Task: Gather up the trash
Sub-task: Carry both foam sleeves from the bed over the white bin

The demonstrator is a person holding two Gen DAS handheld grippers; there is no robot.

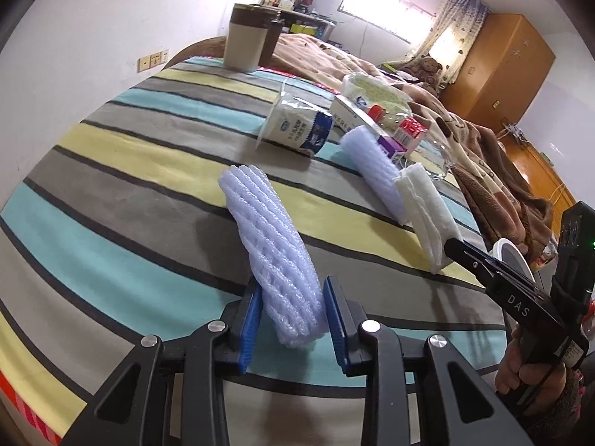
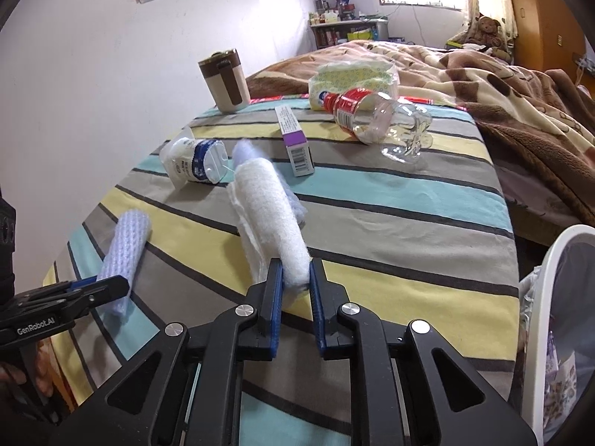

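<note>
Two grips on foam trash: left gripper [image 1: 290,312] clamped on lilac foam net [image 1: 271,245], right gripper [image 2: 295,290] pinching white foam net [image 2: 271,215], both on the striped tablecloth [image 2: 390,200]. Plastic bottle [image 2: 386,122] at one o'clock; white bin [image 2: 546,297], perhaps lined, at three.

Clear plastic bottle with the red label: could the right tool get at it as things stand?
Probably not yet: the right tool is shut on a white foam net sleeve; otherwise the striped cloth before the bottle lies bare.
</note>
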